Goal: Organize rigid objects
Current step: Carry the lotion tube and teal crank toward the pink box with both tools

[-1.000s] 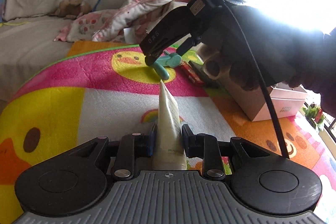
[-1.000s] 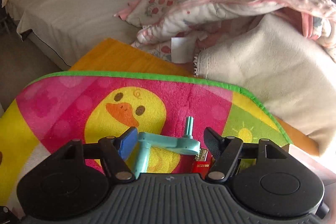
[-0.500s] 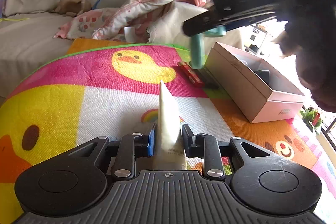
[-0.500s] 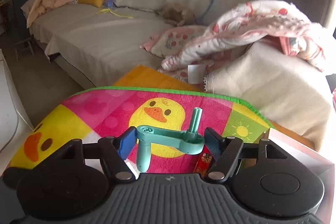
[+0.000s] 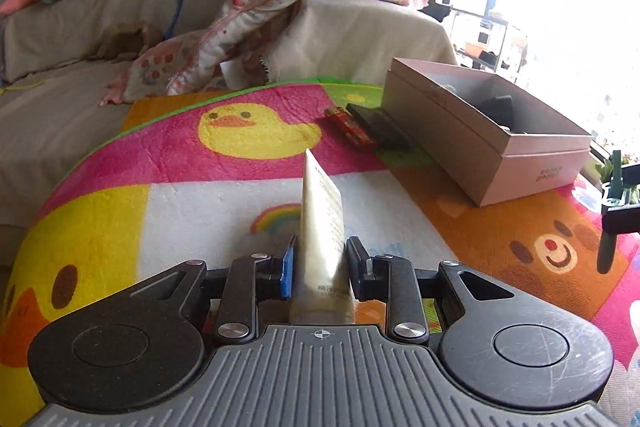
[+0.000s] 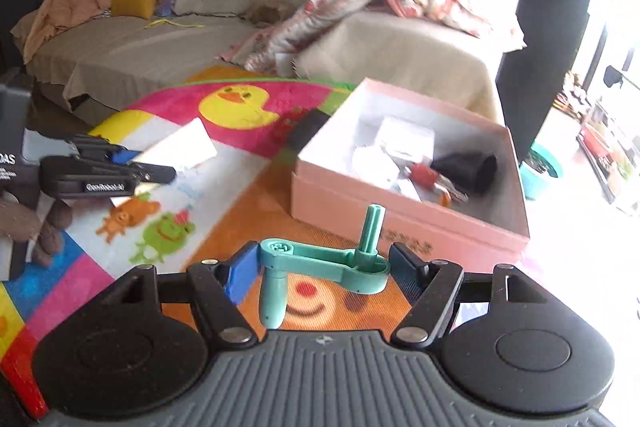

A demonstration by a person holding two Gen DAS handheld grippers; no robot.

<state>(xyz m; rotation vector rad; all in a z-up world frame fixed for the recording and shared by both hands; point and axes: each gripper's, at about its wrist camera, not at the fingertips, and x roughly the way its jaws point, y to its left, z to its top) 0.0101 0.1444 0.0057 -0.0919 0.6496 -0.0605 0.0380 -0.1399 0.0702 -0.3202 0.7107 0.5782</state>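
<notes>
Teal crank handle (image 6: 326, 267) clamped crosswise in right gripper (image 6: 320, 267), long axis spanning the pads, pink box (image 6: 400, 215) just ahead; left gripper (image 5: 320, 267) gripping cream tube (image 5: 322, 227), farther off.

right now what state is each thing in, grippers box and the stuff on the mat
left gripper: shut on the white tube
white tube: held, flat end pointing away
right gripper: shut on the teal crank handle
teal crank handle: held crosswise, off the mat
pink box: open, no lid, items inside
red lighter: lying flat on the mat beside the box
play mat: spread flat
</notes>
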